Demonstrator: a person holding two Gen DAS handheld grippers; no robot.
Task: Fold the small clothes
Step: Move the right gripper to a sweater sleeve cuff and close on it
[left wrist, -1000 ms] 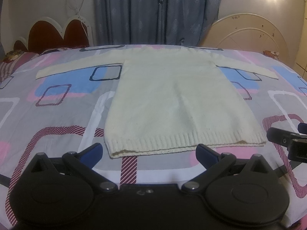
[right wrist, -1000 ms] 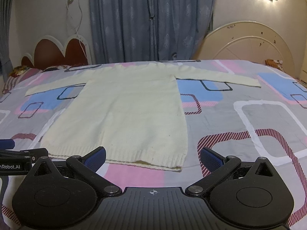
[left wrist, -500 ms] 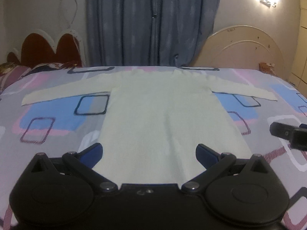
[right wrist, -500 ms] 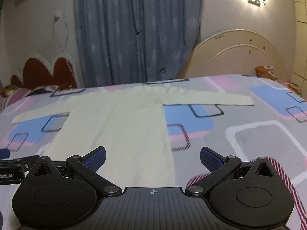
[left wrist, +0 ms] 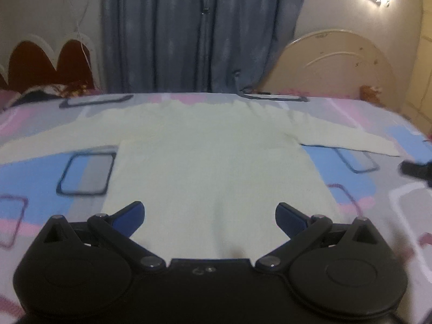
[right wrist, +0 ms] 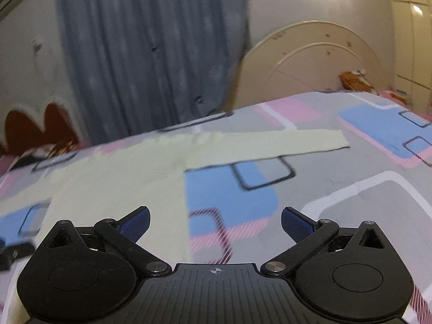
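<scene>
A cream knitted sweater (left wrist: pixel 210 162) lies flat on the bed with both sleeves spread out sideways. My left gripper (left wrist: pixel 210 216) is open and empty above the sweater's lower body. My right gripper (right wrist: pixel 215 224) is open and empty above the sweater's right side edge; the sweater (right wrist: pixel 116 186) and its right sleeve (right wrist: pixel 283 141) stretch ahead of it. The right gripper also shows at the right edge of the left wrist view (left wrist: pixel 417 168). The sweater's hem is hidden behind the gripper bodies.
The bedspread (left wrist: pixel 40 178) is grey with blue, pink and striped rectangles. Blue curtains (left wrist: pixel 199 32) hang behind the bed. A red scalloped headboard (left wrist: pixel 46 64) stands at the far left, a cream round board (left wrist: pixel 337 62) at the far right.
Both grippers have moved forward over the sweater toward its shoulders. The hem has dropped out of view. The right gripper has swung rightward toward the right sleeve.
</scene>
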